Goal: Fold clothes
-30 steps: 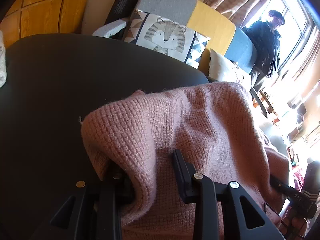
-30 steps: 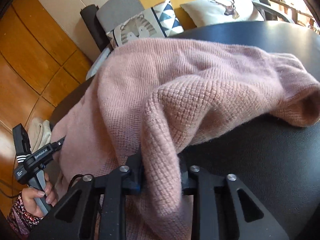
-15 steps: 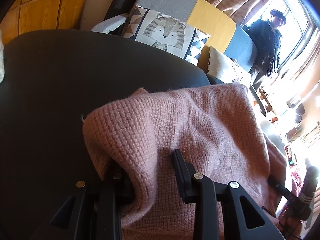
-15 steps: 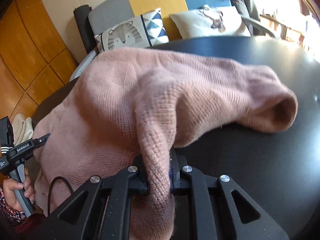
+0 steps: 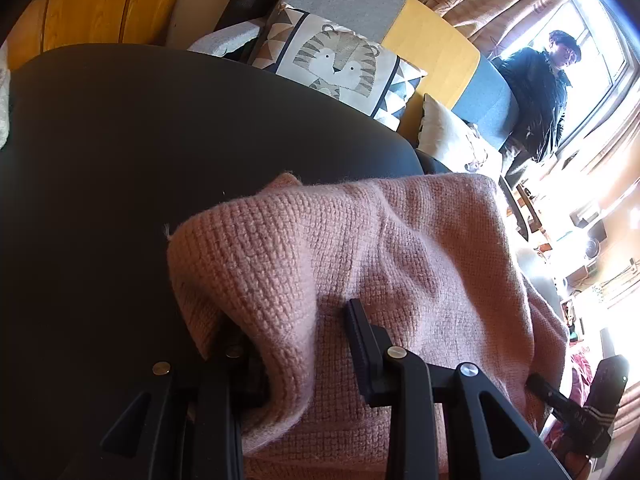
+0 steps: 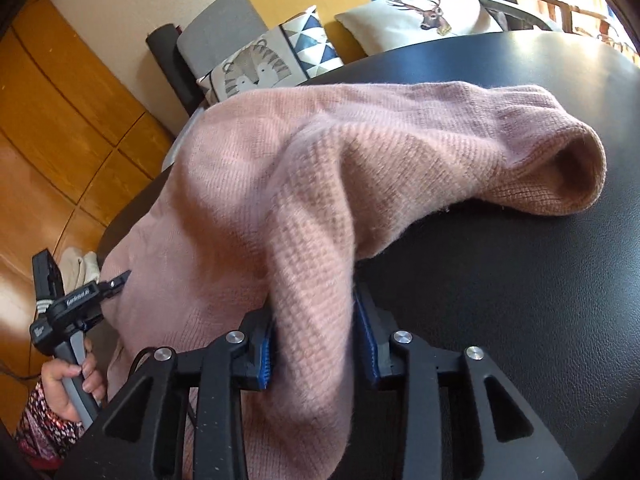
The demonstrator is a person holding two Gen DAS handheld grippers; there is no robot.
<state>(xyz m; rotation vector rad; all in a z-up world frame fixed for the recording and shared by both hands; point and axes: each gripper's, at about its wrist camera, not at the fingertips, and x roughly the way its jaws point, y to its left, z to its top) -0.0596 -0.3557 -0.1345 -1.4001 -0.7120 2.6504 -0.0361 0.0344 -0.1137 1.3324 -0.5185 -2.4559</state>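
A pink knitted sweater (image 5: 384,264) lies on the black table (image 5: 120,168). My left gripper (image 5: 296,344) has its jaws apart with a fold of the sweater's edge draped between and over them. In the right wrist view the sweater (image 6: 280,168) spreads over the table (image 6: 540,300), one sleeve cuff (image 6: 576,176) lying to the right. My right gripper (image 6: 316,340) has its jaws parted around a thick ridge of the sweater that still sits between the blue pads (image 6: 366,344). The left gripper also shows in the right wrist view (image 6: 120,280), at the sweater's left edge.
A sofa with a tiger cushion (image 5: 336,68) and a deer cushion (image 6: 420,12) stands behind the table. A person in dark clothes (image 5: 540,88) stands by the window. A pale cloth (image 6: 80,268) lies at the left beyond the table edge.
The right gripper's jaws have opened from a tight pinch on the sweater ridge to a wider gap. The sweater has been drawn back towards me; the left gripper has stayed parted.
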